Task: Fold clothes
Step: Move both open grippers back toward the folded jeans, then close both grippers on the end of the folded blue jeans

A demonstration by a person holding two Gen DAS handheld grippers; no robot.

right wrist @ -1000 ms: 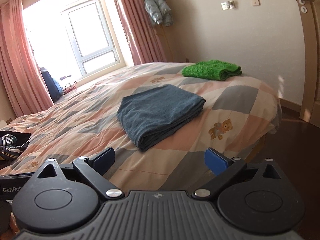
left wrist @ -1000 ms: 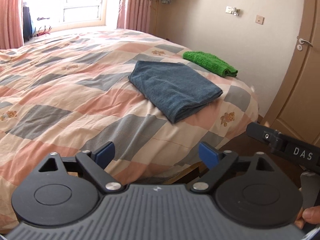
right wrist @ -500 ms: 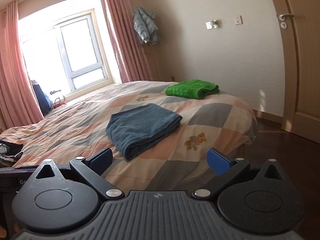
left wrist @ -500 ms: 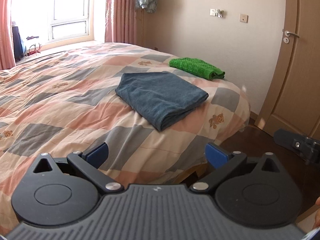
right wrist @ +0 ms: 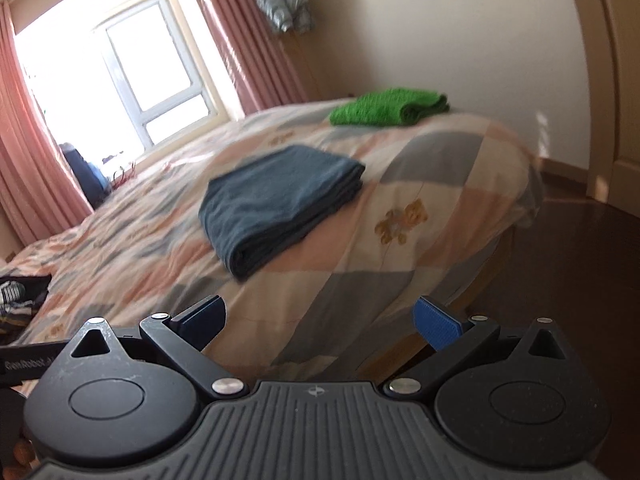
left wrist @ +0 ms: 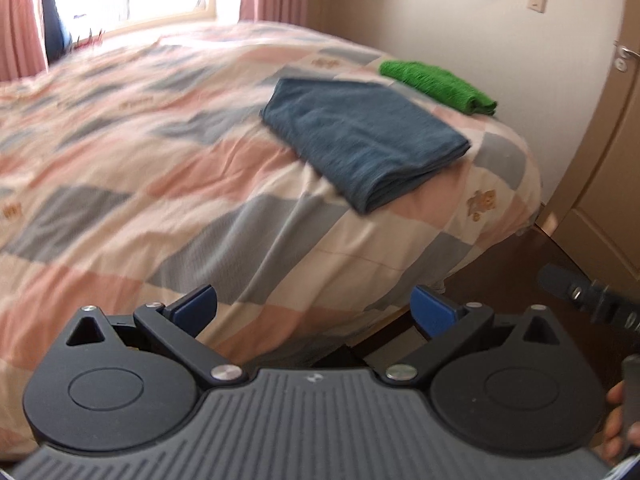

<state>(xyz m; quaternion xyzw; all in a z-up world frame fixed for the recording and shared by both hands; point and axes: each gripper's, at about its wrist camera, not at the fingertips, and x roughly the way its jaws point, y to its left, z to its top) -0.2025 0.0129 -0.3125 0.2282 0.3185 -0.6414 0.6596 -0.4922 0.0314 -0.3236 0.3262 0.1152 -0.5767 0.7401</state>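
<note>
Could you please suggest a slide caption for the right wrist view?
Open right gripper faces a patchwork quilt bearing a folded blue towel and, beyond it, a folded green towel.

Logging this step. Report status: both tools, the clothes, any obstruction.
Left tool open, empty. Right tool open, empty. Blue garment folded on the bed, green one folded beyond it. Nothing between tools and clothes.
</note>
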